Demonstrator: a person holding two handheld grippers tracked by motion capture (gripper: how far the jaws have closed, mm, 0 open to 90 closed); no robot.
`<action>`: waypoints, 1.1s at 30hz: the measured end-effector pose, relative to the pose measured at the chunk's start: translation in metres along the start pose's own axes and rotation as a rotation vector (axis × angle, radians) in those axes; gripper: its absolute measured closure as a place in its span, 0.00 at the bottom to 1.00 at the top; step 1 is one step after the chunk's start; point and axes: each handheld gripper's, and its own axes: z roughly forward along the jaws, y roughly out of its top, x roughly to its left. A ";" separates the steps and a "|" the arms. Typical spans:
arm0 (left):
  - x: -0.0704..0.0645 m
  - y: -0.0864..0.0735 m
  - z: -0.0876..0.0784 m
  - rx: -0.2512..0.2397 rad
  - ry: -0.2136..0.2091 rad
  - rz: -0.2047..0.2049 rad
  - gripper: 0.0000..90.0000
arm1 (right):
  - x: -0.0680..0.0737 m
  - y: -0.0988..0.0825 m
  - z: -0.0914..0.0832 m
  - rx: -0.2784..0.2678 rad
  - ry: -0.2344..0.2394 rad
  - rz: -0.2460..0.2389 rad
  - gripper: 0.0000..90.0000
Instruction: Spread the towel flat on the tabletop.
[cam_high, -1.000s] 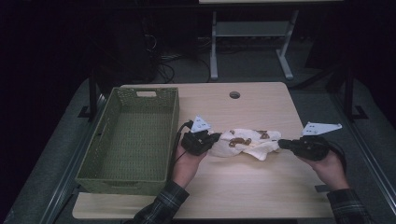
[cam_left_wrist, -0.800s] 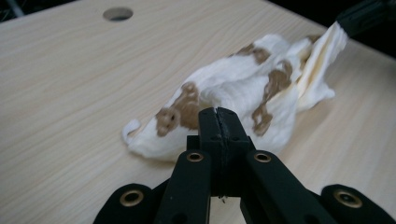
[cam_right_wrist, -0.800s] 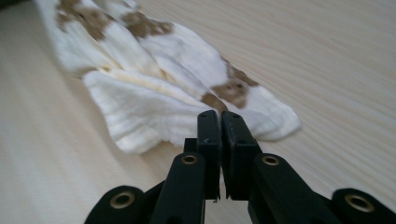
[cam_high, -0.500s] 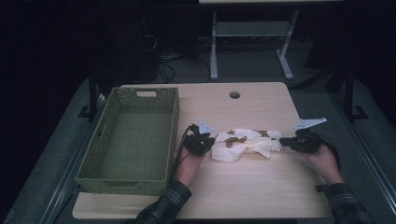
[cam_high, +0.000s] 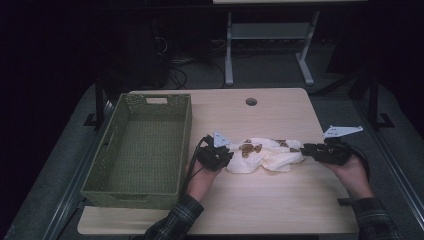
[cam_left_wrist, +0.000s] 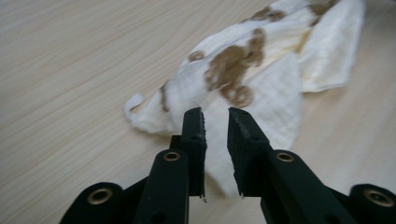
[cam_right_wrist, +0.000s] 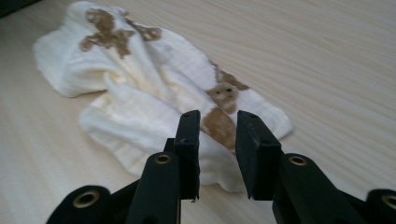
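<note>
A crumpled white cloth (cam_high: 260, 155) with brown printed patches lies on the wooden table (cam_high: 260, 200), right of centre. My left gripper (cam_high: 227, 156) is at the cloth's left end, its jaws narrowly open over the near edge of the cloth (cam_left_wrist: 261, 79). The left gripper (cam_left_wrist: 215, 116) holds nothing. At the cloth's right end my right gripper (cam_high: 304, 149) is open too. In the right gripper view the cloth (cam_right_wrist: 140, 93) lies under and beyond the right gripper (cam_right_wrist: 218, 119), with a brown patch showing in the gap.
A green woven basket (cam_high: 187, 130) with nothing in it stands on the left part of the table, just left of my left hand. A round cable hole (cam_high: 251, 101) sits near the far edge. Dark floor and metal legs lie beyond.
Both grippers have shifted slightly at the two ends of the cloth, and the right one has levelled out. The cloth has barely moved.
</note>
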 end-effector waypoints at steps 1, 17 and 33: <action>-0.003 0.000 -0.001 0.006 -0.006 0.009 0.83 | 0.004 0.001 -0.002 0.000 0.008 -0.003 0.78; -0.013 -0.018 0.022 0.104 -0.075 0.071 0.78 | 0.053 -0.014 0.021 0.163 0.131 -0.103 0.84; -0.011 -0.019 0.027 0.111 -0.085 0.054 0.73 | 0.040 -0.015 0.041 0.176 0.097 -0.095 0.85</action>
